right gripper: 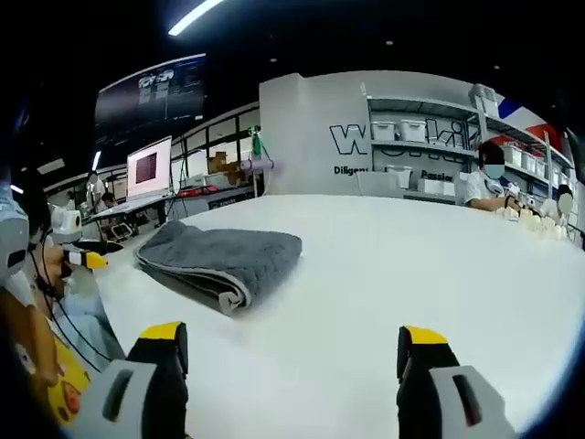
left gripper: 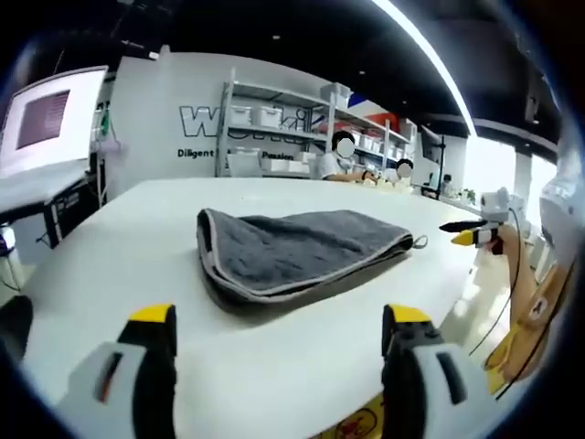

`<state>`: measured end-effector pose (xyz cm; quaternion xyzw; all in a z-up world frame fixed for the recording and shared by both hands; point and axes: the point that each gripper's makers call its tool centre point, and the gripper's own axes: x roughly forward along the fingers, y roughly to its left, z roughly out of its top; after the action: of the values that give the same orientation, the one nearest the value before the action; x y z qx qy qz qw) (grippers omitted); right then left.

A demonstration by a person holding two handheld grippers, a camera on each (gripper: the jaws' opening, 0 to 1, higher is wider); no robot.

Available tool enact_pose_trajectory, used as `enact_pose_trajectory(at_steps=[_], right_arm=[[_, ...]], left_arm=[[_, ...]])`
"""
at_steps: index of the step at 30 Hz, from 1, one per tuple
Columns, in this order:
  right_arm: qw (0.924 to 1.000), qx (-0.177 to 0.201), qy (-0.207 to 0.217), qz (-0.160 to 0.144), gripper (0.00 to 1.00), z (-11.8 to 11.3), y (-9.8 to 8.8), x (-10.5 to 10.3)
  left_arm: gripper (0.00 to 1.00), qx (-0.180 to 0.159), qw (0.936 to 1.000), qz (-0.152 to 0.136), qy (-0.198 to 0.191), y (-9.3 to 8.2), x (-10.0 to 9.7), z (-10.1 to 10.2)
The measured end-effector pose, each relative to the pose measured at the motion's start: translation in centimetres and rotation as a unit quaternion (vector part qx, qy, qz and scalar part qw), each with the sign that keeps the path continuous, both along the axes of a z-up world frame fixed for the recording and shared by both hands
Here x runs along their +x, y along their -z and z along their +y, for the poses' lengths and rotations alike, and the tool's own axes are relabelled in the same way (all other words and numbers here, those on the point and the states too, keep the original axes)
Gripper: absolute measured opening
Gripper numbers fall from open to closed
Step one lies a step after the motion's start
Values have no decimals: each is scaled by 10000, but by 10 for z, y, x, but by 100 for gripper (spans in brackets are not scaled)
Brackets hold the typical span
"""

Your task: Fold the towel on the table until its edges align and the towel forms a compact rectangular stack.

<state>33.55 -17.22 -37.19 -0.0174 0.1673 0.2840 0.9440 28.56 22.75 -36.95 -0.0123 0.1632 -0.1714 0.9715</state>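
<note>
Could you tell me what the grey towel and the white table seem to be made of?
The folded grey towel looks like soft, matte microfibre or terry cloth: fuzzy nap, stitched lighter edging. The white table appears to be smooth laminate or painted board, slightly glossy; the exact material is uncertain.

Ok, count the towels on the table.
1. A single grey towel, already folded, lies on the white table ahead of both open grippers, left gripper and right gripper. Nothing appears hidden beneath it.
</note>
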Motion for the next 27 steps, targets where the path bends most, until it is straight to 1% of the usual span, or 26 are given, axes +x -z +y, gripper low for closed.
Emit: enact_pose_trajectory(at_steps=[3,6,9,14,19,21,22,23,27], right_arm=[[10000,49,-67,44,100,6,1,2],[9982,549,-259,19,100,18,-8,4],[9947,951,-396,6,100,26,-17,9],[9906,1270,-518,-11,100,38,-27,17],[9893,1347,-555,70,100,46,-28,22],[9880,1386,-665,139,100,51,-28,23],[9870,1430,-709,184,100,54,-28,23],[9846,1517,-807,319,100,59,-27,25],[9838,1472,-897,499,98,66,-24,34]], left_arm=[[98,-2,10000,14,-15,1,0,1],[98,-2,10000,20,-25,2,0,1],[98,-41,10000,-1,-42,2,1,1],[98,-65,10000,8,-22,4,2,1],[98,-78,10000,-34,36,3,4,0],[98,-94,9999,-51,54,4,4,0],[98,-96,9999,-56,59,4,4,0],[98,-102,9999,-62,70,4,5,1],[99,-3,10000,-76,57,6,6,4]])
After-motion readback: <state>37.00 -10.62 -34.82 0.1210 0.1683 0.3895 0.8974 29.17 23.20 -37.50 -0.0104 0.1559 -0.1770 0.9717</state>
